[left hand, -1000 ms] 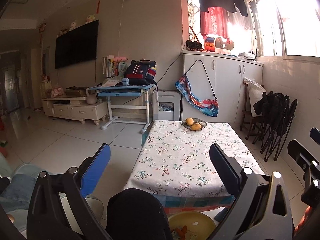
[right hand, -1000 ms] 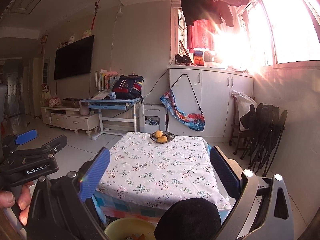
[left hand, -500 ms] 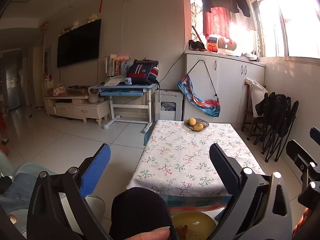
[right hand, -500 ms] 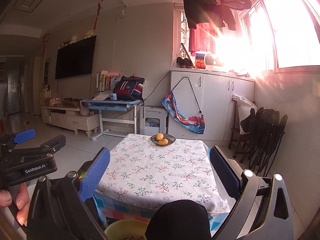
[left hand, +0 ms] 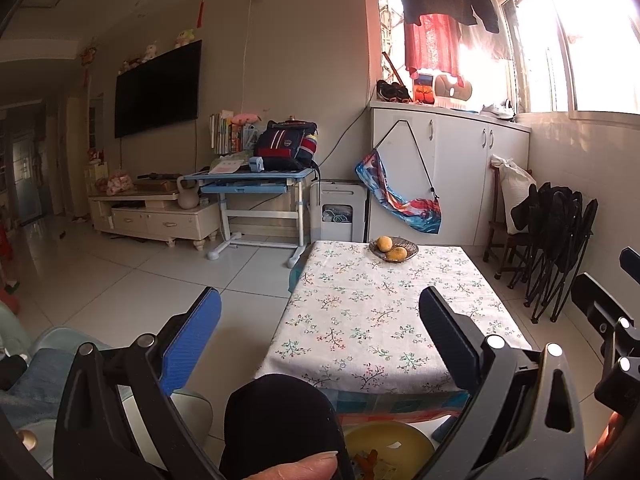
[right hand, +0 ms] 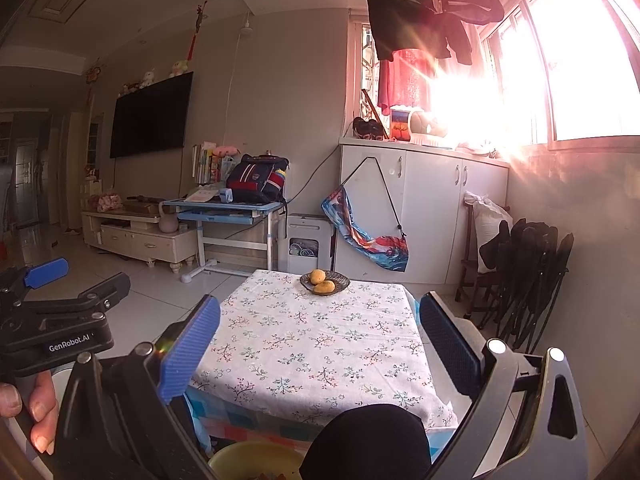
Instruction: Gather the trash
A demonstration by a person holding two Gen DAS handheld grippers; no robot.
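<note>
From the left wrist view, the left gripper [left hand: 320,332] hangs with its fingers spread wide, holding nothing, above the near edge of a low counter covered by a white floral tablecloth [left hand: 384,312]. Compared with a second ago the camera has tilted slightly upward, so the counter sits lower in view, and a fingertip of the person's hand [left hand: 296,467] now shows at the bottom edge. This suggests a look around the room rather than a reach. Low and near, just below the counter's edge, sits a round yellow plastic bin [left hand: 384,446] with orange scraps inside, the likely place for trash. At the counter's far end rests a small dark dish holding two yellow-orange fruits [left hand: 393,249]. No trash is visible on the cloth. Far left stand a blue-and-white desk [left hand: 256,180] carrying a dark backpack [left hand: 286,151], and a black wall television [left hand: 157,88].

From the right wrist view, the right gripper [right hand: 320,336] likewise has its fingers spread and empty, over the same counter. The bin's yellow rim [right hand: 244,454] shows at the bottom. The left gripper appears at the near left. Strong sunlight glares through the window [right hand: 560,60] on the right, above white cabinets [right hand: 432,208]; folded black chairs [right hand: 528,280] lean against the right wall.
</note>
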